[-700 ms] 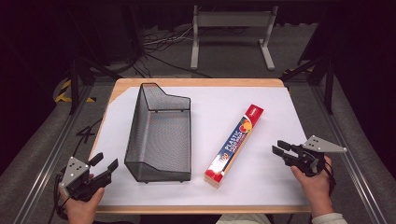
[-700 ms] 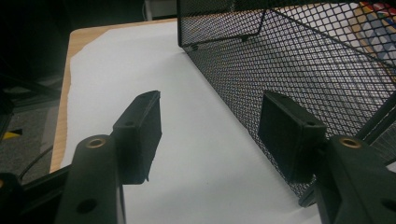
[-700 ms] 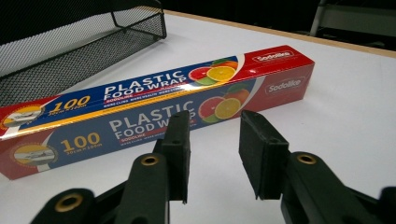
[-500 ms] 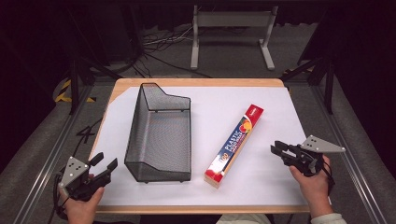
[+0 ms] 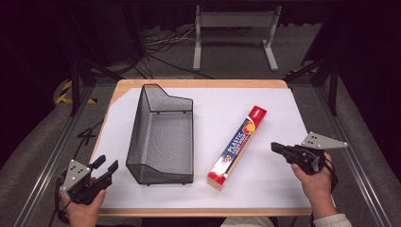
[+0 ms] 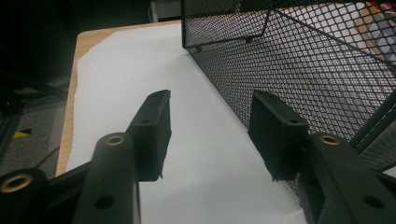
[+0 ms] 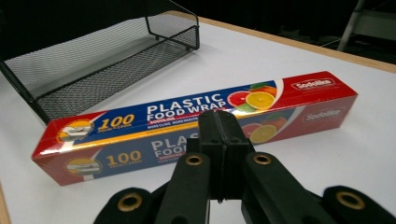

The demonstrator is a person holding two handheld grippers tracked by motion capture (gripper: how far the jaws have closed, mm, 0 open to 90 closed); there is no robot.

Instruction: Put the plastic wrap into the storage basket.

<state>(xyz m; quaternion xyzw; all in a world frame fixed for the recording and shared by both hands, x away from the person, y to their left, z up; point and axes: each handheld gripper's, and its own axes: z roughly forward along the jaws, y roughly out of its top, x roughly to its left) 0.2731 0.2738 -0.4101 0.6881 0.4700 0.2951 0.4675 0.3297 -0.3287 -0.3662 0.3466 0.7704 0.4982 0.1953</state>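
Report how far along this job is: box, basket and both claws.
Done: nothing visible. The plastic wrap box lies flat on the white sheet, beside the mesh basket, which holds nothing. In hand: the right claw, jaws shut and holding nothing, points at the box from just short of it. The left claw waits open at the basket's near corner. Left: probably opening the right claw, gripping the box and moving it, likely into the basket.

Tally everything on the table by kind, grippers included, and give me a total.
Wire mesh basket: 1
Plastic food wrap box: 1
Handheld grippers: 2, the left gripper open, the right gripper shut on nothing
Total: 4
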